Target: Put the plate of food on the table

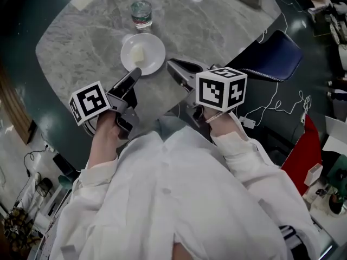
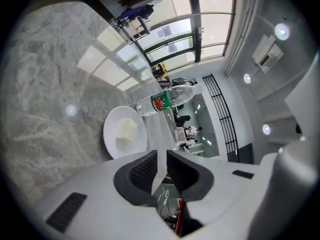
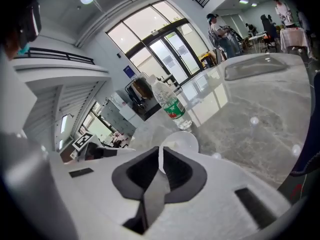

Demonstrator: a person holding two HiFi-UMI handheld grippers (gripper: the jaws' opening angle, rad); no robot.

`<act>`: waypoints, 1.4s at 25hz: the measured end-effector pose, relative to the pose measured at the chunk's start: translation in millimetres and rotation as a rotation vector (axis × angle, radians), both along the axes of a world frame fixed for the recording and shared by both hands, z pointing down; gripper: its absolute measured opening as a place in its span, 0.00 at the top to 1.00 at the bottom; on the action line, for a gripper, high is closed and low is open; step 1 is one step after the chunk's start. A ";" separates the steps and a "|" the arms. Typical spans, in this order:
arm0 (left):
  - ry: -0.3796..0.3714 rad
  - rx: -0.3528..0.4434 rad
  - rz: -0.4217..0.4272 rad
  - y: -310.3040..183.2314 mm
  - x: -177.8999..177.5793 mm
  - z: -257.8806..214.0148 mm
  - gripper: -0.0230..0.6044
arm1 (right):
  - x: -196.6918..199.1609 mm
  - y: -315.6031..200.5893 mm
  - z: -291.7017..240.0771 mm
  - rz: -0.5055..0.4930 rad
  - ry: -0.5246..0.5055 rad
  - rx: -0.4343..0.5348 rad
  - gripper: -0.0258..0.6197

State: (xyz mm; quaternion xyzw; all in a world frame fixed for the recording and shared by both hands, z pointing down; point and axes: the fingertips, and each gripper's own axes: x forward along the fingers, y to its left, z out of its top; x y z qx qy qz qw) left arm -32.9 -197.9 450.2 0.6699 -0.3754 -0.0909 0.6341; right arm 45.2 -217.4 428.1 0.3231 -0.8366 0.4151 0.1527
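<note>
On the marble table [image 1: 81,42] the plate of food [image 1: 146,56] sat beside a water bottle [image 1: 141,10]; my left gripper [image 1: 136,72] and right gripper [image 1: 171,65] hung near its rim, both clenched on nothing.

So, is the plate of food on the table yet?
It looks done: the plate of food rests on the marble table beside the water bottle. Nothing is in hand: the left gripper and right gripper hold nothing, jaws together, near the plate. Nothing appears left.
</note>
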 end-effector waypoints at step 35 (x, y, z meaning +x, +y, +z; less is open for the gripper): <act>0.058 0.172 0.165 36.3 45.8 -53.9 0.92 | -12.1 44.4 -63.7 -0.366 -0.096 0.146 0.96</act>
